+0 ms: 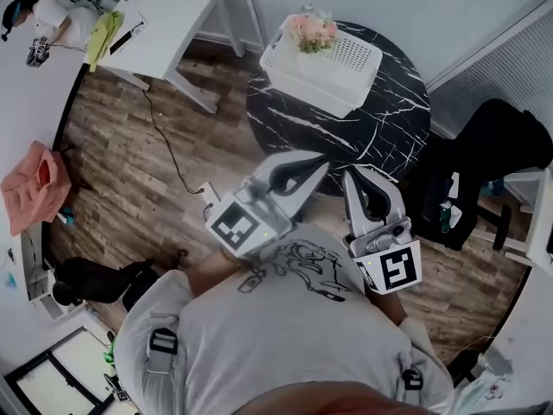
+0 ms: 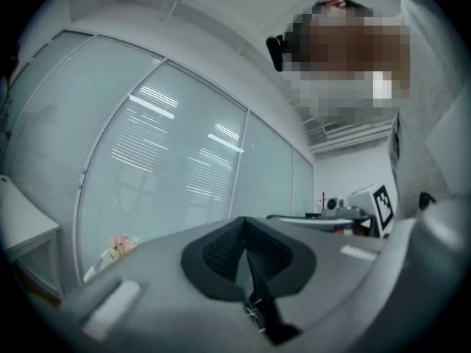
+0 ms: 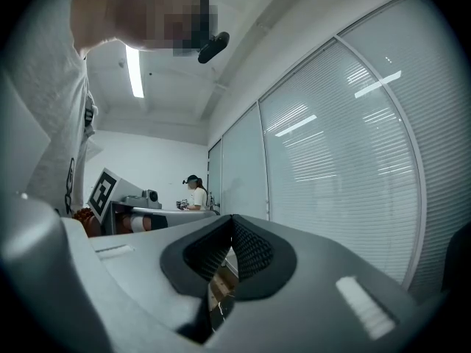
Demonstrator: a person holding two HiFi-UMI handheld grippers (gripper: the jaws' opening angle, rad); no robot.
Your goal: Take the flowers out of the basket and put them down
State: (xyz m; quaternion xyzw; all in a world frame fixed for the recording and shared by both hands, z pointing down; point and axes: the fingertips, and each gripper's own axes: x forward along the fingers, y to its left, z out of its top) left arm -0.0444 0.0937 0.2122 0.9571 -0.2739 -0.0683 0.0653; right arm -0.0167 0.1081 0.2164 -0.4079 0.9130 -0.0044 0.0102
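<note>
So the flowers (image 1: 313,31) sit in the far-left corner of the white basket (image 1: 350,63). The left gripper (image 1: 320,166) and right gripper (image 1: 354,176) hang on the basket's near side, well short of it, both pinched shut on nothing. I'd say the left lines up better with the blooms.
</note>
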